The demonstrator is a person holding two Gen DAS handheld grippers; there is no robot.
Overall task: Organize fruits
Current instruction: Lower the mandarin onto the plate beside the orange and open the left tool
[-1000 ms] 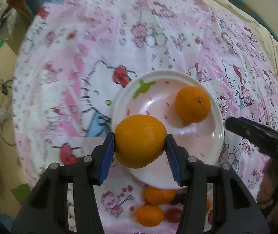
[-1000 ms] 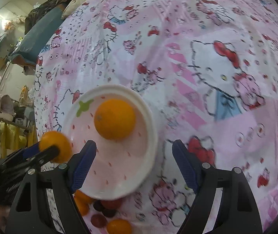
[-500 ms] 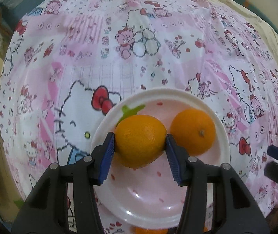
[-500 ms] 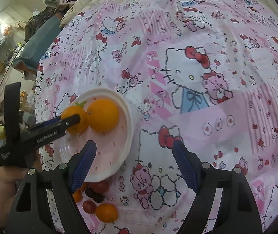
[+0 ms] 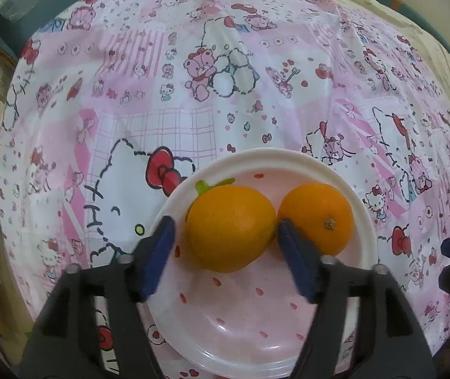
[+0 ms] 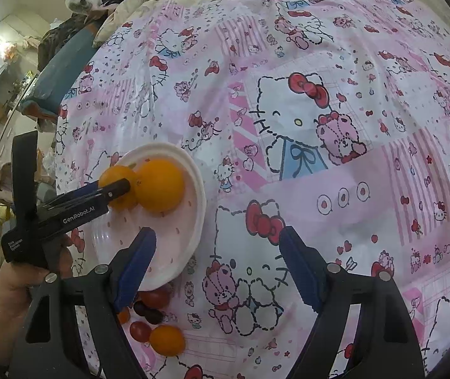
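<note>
A white plate (image 5: 364, 208) with red dots lies on the Hello Kitty cloth. Two oranges rest on it side by side. My left gripper (image 5: 225, 237) is open around the left orange (image 5: 229, 227), its left pad clear of the fruit, its right pad between the two. The second orange (image 5: 316, 218) sits to the right, touching the first. In the right wrist view the plate (image 6: 193, 221), both oranges (image 6: 158, 189) and the left gripper (image 6: 111, 189) show at left. My right gripper (image 6: 217, 268) is open and empty above the cloth beside the plate.
Loose small fruits lie just in front of the plate: a small orange (image 6: 166, 339), red and dark ones (image 6: 149, 303). The pink cloth (image 5: 225, 79) covers a bed. Household clutter stands beyond its left edge (image 6: 3, 94).
My left gripper carried the orange over the plate, set it down beside the other orange and opened. My right gripper drew back from the plate, to the right.
</note>
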